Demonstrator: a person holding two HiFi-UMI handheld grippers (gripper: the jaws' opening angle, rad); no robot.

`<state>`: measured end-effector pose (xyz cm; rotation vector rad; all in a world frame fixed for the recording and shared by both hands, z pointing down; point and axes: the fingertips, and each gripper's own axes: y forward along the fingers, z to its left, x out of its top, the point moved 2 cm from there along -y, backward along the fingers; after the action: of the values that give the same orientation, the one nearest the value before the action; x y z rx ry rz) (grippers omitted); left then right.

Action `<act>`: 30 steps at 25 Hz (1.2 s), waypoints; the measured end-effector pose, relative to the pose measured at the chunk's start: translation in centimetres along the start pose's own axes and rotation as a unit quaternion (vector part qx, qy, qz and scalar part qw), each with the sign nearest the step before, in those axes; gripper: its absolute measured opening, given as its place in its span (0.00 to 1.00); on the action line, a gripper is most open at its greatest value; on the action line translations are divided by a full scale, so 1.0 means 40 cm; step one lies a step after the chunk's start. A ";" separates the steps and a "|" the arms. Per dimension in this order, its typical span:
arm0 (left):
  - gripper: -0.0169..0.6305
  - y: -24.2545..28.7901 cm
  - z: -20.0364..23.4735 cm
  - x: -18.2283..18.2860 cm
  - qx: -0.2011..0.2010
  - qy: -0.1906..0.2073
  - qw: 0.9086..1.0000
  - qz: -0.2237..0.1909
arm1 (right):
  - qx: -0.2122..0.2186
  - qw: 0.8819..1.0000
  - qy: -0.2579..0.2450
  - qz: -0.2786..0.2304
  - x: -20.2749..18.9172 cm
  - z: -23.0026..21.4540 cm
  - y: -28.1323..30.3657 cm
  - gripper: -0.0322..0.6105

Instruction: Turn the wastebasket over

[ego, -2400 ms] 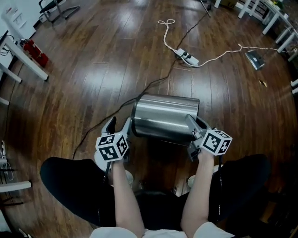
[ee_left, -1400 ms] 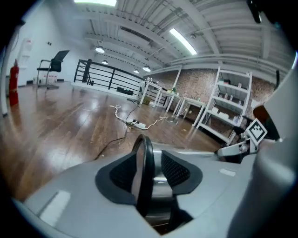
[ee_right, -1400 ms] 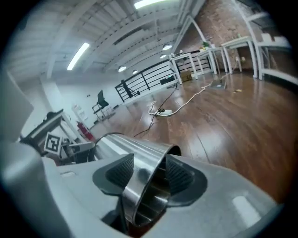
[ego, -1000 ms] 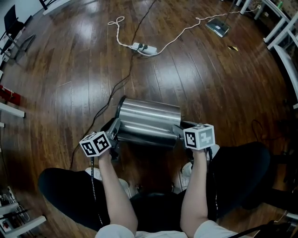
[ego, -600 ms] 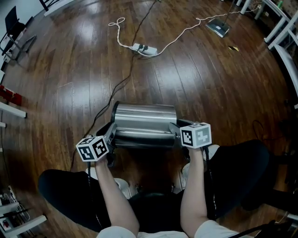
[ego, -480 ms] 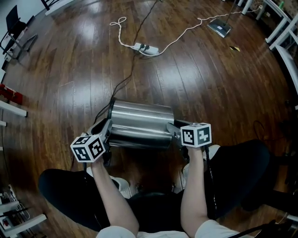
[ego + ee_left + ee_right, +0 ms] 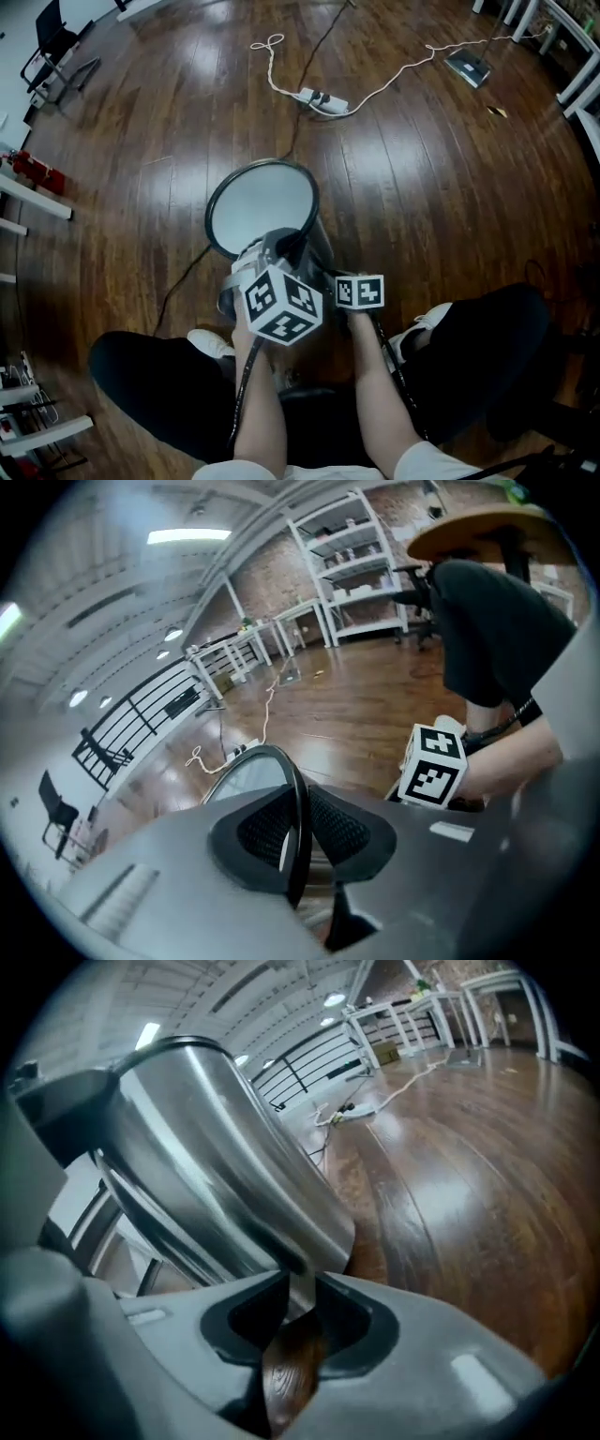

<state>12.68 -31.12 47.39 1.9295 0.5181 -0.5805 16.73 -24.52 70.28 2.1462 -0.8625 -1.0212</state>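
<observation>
Edgewise, wastebasket (image 7: 262,202) within left tool (image 7: 295,838), right tool (image 7: 298,1312)

Forearms lay side by side; left gripper (image 7: 298,831) and right gripper (image 7: 298,1312), angled down, had just been closing, each pinching the wastebasket's (image 7: 206,1166) edge

One wastebasket (image 7: 262,202), two grippers (image 7: 270,248) (image 7: 328,274), one power strip (image 7: 323,97)
</observation>
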 end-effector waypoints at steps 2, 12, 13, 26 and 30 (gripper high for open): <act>0.14 0.032 -0.071 0.002 -0.016 0.021 1.000 0.018 | -0.015 0.999 0.041 -0.012 0.011 -0.047 -0.016 0.20; 0.14 0.104 -0.133 -0.057 -0.002 0.031 0.999 0.011 | 0.017 0.997 0.004 -0.073 0.104 -0.007 -0.068 0.20; 0.14 0.104 -0.134 -0.059 0.001 0.032 0.999 0.012 | 0.022 0.997 -0.003 -0.080 0.115 0.005 -0.077 0.20; 0.15 -0.164 -0.027 0.004 0.075 -0.264 0.934 -0.228 | 0.038 0.931 -0.199 -0.305 0.274 0.276 -0.494 0.20; 0.16 -0.345 -0.006 0.014 0.113 -0.313 0.891 -0.307 | 0.029 0.889 -0.299 -0.346 0.234 0.379 -0.644 0.22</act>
<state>5.07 -25.39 37.38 1.6250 0.6509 -1.6669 16.50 -19.62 39.35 2.2580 -0.3431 -2.1159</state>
